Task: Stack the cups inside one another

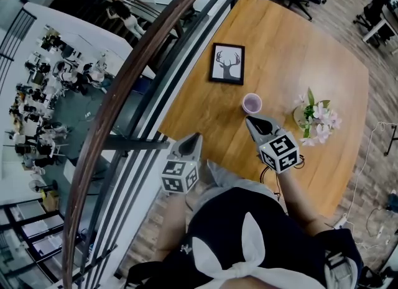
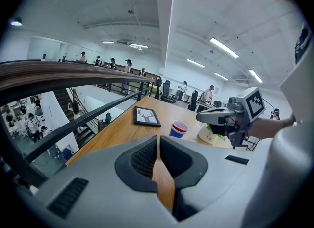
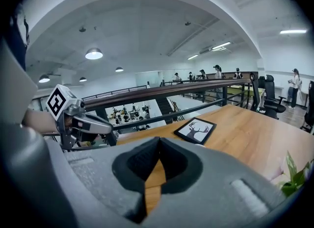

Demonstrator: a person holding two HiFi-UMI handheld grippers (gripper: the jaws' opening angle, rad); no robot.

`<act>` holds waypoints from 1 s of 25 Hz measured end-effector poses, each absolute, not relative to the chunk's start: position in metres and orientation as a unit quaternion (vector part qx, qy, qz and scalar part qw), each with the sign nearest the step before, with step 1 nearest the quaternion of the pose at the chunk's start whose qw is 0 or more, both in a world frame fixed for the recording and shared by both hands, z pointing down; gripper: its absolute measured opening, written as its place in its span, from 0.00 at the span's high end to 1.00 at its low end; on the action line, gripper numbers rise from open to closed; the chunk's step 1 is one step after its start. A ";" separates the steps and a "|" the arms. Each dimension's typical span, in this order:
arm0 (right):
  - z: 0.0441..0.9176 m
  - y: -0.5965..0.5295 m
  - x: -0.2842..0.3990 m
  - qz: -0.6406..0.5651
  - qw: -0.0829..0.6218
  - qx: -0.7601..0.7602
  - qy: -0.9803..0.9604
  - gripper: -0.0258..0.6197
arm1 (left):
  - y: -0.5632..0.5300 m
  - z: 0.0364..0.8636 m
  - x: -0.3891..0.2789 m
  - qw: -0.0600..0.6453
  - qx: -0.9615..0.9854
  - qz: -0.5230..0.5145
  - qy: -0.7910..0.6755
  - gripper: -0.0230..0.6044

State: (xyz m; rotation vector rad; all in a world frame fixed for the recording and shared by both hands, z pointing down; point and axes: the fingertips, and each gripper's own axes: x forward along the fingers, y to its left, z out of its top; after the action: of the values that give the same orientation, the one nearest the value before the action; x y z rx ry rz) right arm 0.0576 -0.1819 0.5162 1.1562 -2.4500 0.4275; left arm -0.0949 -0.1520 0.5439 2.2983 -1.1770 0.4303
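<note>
Standing upright on grainy wooden table [image 1: 280, 39], round tapered red-rimmed cup [image 1: 252, 102].

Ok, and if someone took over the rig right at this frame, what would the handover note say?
Left gripper: shut, empty, at the near edge of the table.
Right gripper: shut, empty, tip just short of the cups.
Cups: one upright stack on the table, red rim over blue body, between the framed picture and the flowers.
Done: nesting looks finished.
Left: no loose cup in view, so probably nothing.
</note>
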 end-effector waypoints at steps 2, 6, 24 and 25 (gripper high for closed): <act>0.518 -0.176 0.052 0.154 0.202 0.402 -0.879 0.96 | -0.149 0.544 -0.094 0.260 0.849 0.159 -0.433 0.91; 0.523 -0.165 0.040 0.159 0.212 0.382 -0.885 0.96 | -0.145 0.545 -0.091 0.263 0.850 0.160 -0.428 0.91; 0.551 -0.120 -0.010 0.214 0.235 0.308 -0.897 0.96 | -0.132 0.551 -0.081 0.267 0.855 0.173 -0.409 0.91; 0.553 -0.118 -0.010 0.216 0.236 0.307 -0.896 0.96 | -0.131 0.551 -0.081 0.268 0.855 0.173 -0.409 0.91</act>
State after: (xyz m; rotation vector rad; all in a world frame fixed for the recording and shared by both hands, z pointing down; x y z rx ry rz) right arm -0.0105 -0.1181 0.5527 0.8418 -2.4580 0.5936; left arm -0.0808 -0.1313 0.5512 2.3073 -1.1037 0.4666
